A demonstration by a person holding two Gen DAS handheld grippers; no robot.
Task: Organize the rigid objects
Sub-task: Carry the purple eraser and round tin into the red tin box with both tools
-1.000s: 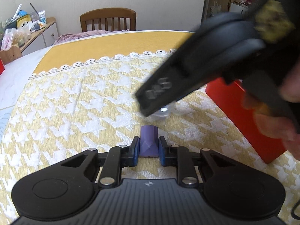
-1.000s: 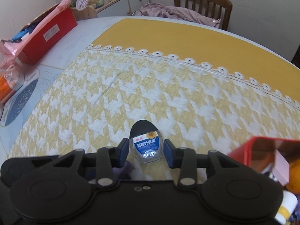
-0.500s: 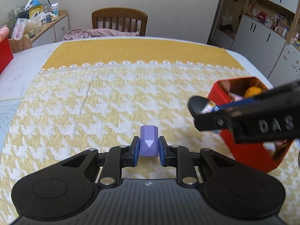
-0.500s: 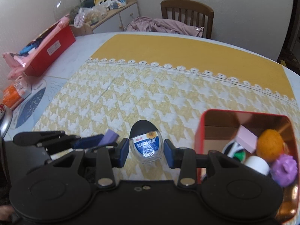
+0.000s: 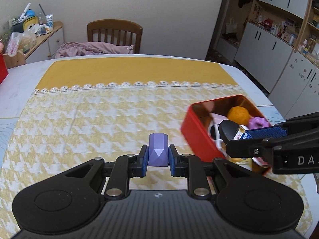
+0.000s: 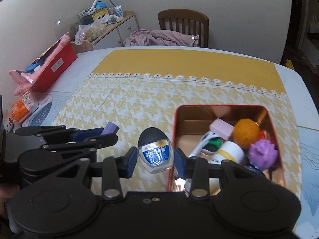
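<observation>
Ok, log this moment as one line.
left gripper: shut on purple block | right gripper: shut on small bottle | red tin: beside bottle

A lived-in home dining room.

A dining table (image 5: 18,79) under a yellow houndstooth cloth (image 5: 99,115) has a wooden chair (image 5: 114,31) at its far edge, pink laundry (image 5: 91,48) heaped on the seat. A cluttered sideboard (image 6: 111,25) stands by the wall off the far left corner; white cupboards (image 5: 279,45) with crowded shelves stand to the right.
</observation>
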